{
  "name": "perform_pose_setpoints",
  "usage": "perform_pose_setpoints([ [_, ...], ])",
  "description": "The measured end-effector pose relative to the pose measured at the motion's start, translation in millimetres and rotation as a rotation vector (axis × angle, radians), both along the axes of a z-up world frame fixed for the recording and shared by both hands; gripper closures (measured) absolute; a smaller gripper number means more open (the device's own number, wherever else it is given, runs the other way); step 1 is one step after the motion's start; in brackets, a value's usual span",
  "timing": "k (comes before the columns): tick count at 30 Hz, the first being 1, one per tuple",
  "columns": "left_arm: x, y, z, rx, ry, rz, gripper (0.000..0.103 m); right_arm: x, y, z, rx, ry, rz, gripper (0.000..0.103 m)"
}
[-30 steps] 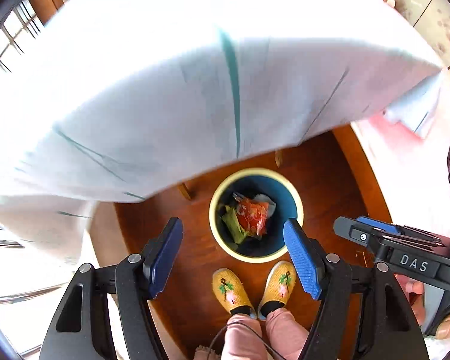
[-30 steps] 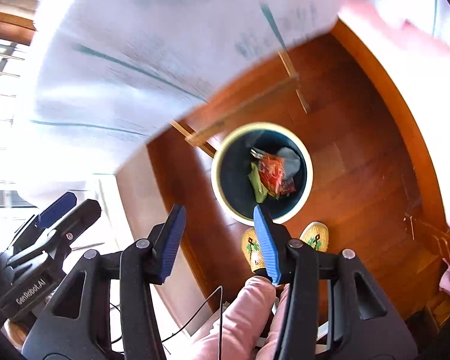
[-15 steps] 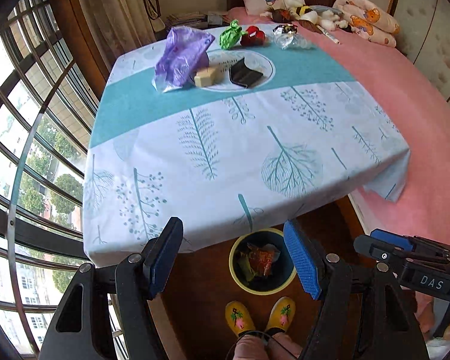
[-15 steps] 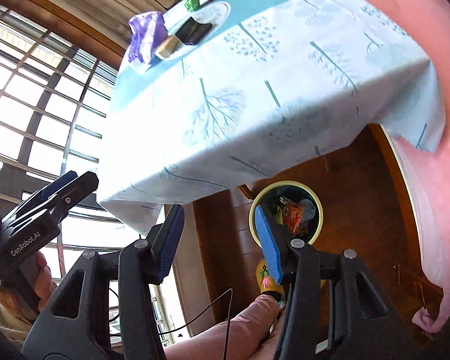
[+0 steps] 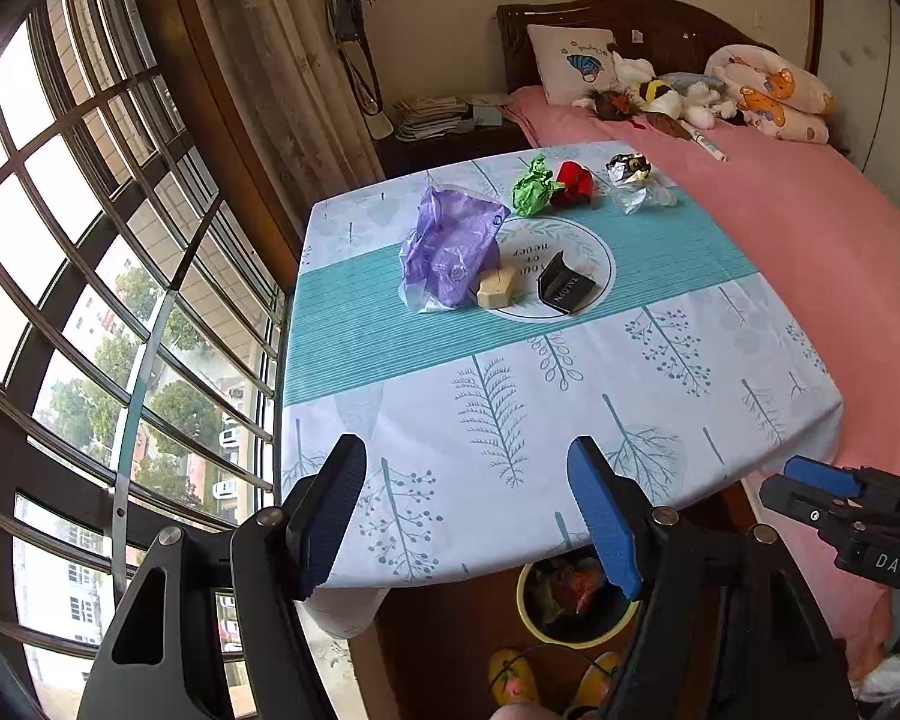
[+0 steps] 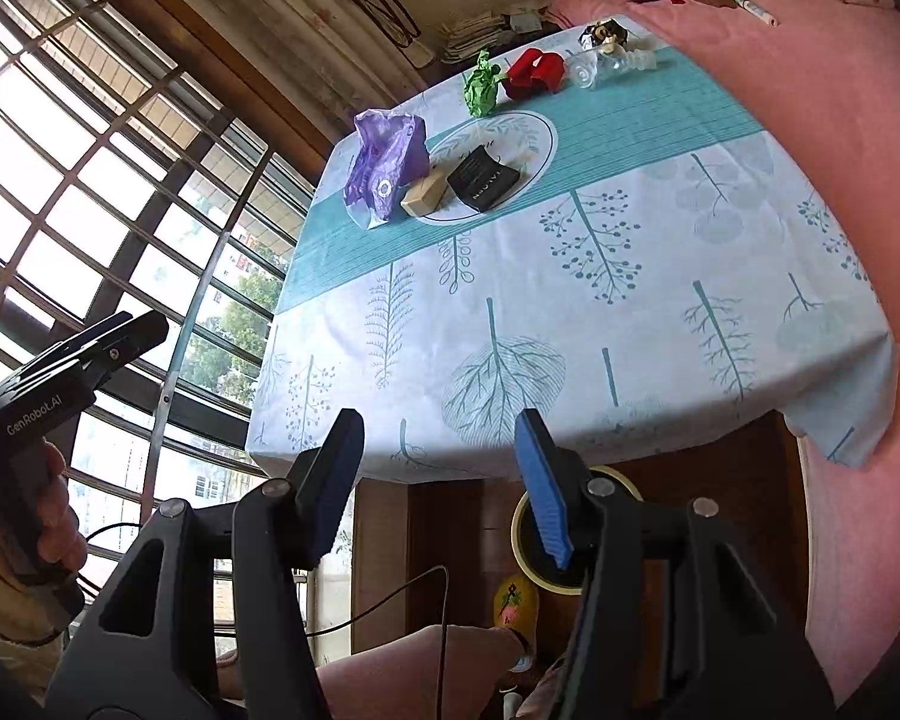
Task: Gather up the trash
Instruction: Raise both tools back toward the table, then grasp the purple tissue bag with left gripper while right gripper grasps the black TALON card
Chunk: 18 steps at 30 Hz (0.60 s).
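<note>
Trash lies on the far half of the table (image 5: 510, 396): a purple plastic bag (image 5: 450, 249), a beige box (image 5: 497, 289), a black folded card (image 5: 564, 287), a green paper wad (image 5: 531, 186), a red wad (image 5: 576, 180) and clear wrapping (image 5: 633, 183). The right wrist view shows the purple bag (image 6: 384, 165), beige box (image 6: 425, 197) and black card (image 6: 483, 177) too. A yellow-rimmed bin (image 5: 570, 600) with trash inside stands on the floor under the near table edge. My left gripper (image 5: 471, 516) and right gripper (image 6: 441, 489) hang open and empty before that edge.
A pink bed (image 5: 810, 222) with a pillow and soft toys runs along the right. Barred windows (image 5: 90, 300) and a curtain close the left side. A person's legs and yellow slippers (image 5: 510, 681) are beside the bin. The bin (image 6: 525, 531) is half hidden behind my right finger.
Both grippers have risen from pointing down at the bin to looking across the tabletop. They stay open and empty throughout.
</note>
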<state>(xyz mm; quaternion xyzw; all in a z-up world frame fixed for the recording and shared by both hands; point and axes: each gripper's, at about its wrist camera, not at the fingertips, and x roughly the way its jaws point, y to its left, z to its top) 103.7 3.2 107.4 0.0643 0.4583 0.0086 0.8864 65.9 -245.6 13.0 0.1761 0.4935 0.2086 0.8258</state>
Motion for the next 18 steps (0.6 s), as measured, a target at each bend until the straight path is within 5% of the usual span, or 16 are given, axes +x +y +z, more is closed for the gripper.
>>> perform_pose_setpoints([
  [10, 98.8, 44.7, -7.6, -0.093, 0.085, -0.025, 0.032, 57.8, 27.0, -4.8, -0.022, -0.005, -0.026, 0.051],
  [18, 221.6, 84.1, -54.1, -0.121, 0.178, -0.109, 0.032, 131.7, 60.7, -23.4, -0.020, 0.054, -0.151, 0.046],
])
